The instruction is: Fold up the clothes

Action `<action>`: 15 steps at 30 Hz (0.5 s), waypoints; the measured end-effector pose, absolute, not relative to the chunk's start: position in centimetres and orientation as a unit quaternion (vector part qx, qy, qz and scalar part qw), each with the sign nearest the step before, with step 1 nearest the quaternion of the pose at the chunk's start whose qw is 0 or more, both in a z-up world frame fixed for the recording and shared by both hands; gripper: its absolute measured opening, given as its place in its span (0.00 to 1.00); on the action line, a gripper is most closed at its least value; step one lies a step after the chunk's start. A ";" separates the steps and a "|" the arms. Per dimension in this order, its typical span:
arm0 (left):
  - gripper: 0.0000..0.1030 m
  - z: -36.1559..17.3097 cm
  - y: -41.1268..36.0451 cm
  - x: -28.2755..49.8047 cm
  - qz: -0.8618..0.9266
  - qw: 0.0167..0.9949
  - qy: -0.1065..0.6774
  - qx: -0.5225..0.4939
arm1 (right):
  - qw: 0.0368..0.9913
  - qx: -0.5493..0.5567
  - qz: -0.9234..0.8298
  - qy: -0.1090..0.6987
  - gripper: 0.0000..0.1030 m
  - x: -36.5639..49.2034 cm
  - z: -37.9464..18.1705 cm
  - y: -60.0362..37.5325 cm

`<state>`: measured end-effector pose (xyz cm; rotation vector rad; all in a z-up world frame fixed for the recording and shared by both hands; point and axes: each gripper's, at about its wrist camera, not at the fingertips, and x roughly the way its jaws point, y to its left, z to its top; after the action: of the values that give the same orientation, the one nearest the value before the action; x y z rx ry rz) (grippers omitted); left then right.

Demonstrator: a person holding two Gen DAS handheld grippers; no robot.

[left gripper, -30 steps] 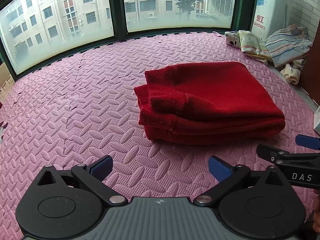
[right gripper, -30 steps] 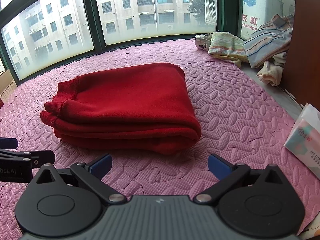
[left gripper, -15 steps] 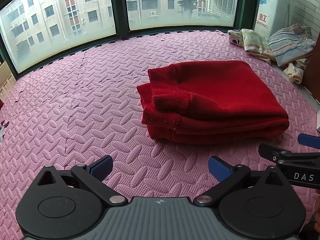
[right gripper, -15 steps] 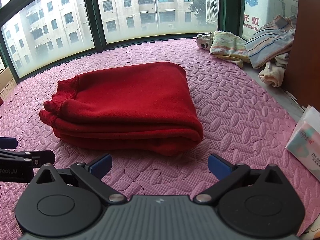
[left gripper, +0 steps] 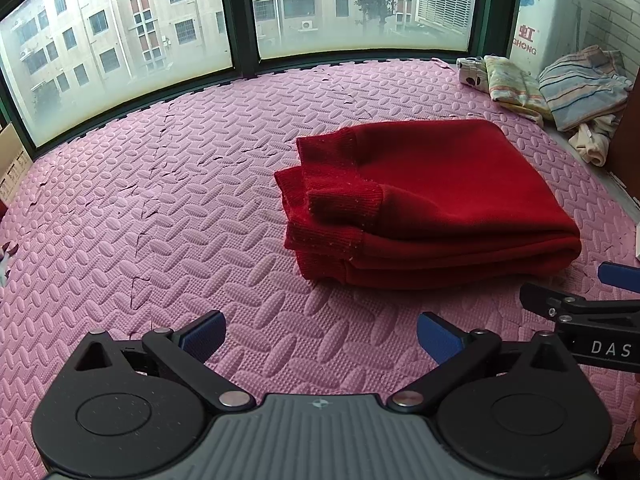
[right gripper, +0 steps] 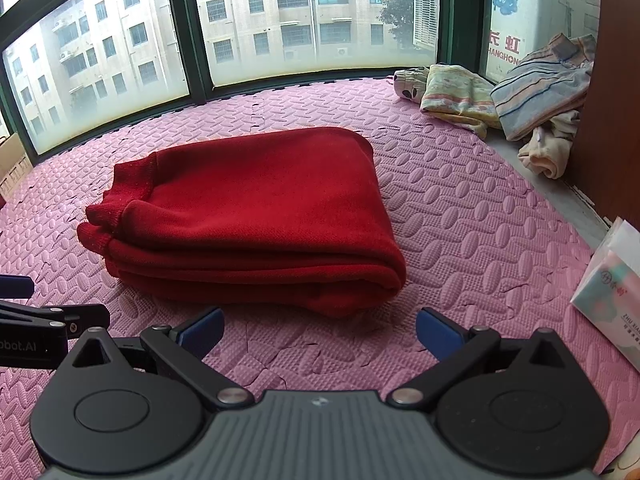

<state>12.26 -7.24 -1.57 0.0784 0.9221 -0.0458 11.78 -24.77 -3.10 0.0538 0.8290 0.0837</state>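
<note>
A red sweater [left gripper: 432, 204] lies folded into a thick rectangular stack on the pink foam mat [left gripper: 160, 220]; it also shows in the right wrist view [right gripper: 256, 216]. Its ribbed cuffs and hem face left. My left gripper [left gripper: 320, 338] is open and empty, a little short of the stack's near left corner. My right gripper [right gripper: 318, 332] is open and empty, just short of the stack's near edge. Each gripper shows at the edge of the other's view, side by side.
A pile of other clothes [right gripper: 512, 92] lies at the far right by the wall. A tissue pack [right gripper: 612, 292] sits at the right edge of the mat. Windows [left gripper: 160, 32] run along the far side. A cardboard box [left gripper: 12, 160] stands far left.
Both grippers have drawn back slightly and lifted a little; the sweater sits a bit farther away in both views. The sweater itself has not moved.
</note>
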 end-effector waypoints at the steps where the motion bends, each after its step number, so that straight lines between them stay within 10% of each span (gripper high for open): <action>1: 1.00 -1.6 -7.2 12.3 -0.022 0.894 0.445 0.037 | 0.914 0.026 0.041 0.403 1.00 11.8 -3.1 -24.7; 15: 1.00 -1.6 -7.3 12.4 -0.020 0.894 0.445 0.039 | 0.914 0.020 0.044 0.402 1.00 12.1 -2.9 -24.5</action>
<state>12.39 -7.34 -1.56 0.0804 0.9232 -0.0425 12.06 -24.52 -2.90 0.0405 0.8277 0.0899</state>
